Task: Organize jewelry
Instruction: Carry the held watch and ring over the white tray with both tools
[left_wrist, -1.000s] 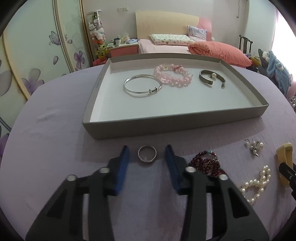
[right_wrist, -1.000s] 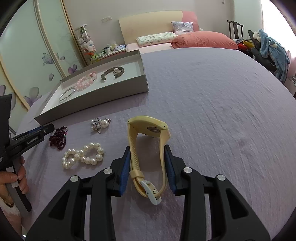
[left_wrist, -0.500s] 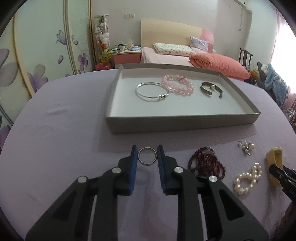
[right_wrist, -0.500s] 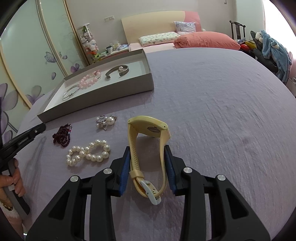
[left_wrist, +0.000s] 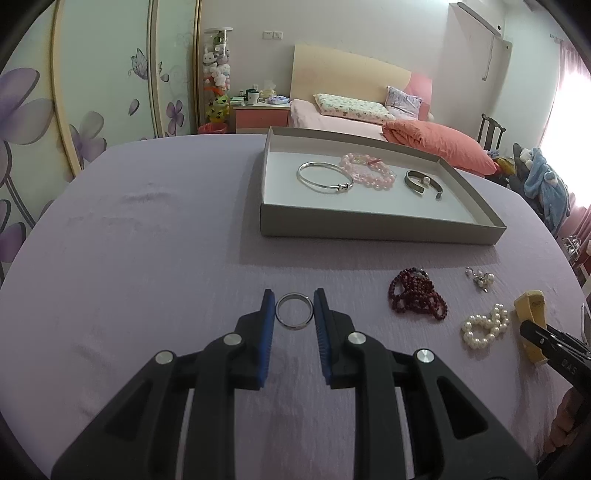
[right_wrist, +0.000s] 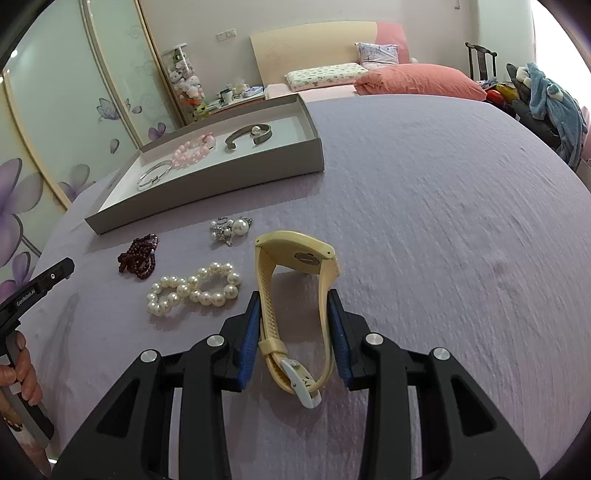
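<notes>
My left gripper (left_wrist: 294, 302) is shut on a silver ring (left_wrist: 294, 311), held between its blue pads above the purple cloth. My right gripper (right_wrist: 294, 310) is shut on a yellow watch (right_wrist: 295, 280) by its strap, the case pointing forward. A grey tray (left_wrist: 369, 230) holds a silver bangle (left_wrist: 325, 177), a pink bead bracelet (left_wrist: 367, 170) and a grey cuff (left_wrist: 423, 182). On the cloth lie a dark red bead bracelet (left_wrist: 417, 293), a white pearl bracelet (left_wrist: 484, 325) and pearl earrings (left_wrist: 480, 278).
The round table has a purple cloth (left_wrist: 147, 240). The tray also shows in the right wrist view (right_wrist: 207, 192), far left of the watch. Behind the table stand a bed (left_wrist: 369, 110), a nightstand (left_wrist: 258, 114) and a chair (left_wrist: 491, 129). The left tool's handle (right_wrist: 33, 291) sits at the left edge.
The left gripper closed on the ring and pulled back and up from the tray with it. The right gripper keeps hold of the watch, having shifted only slightly.
</notes>
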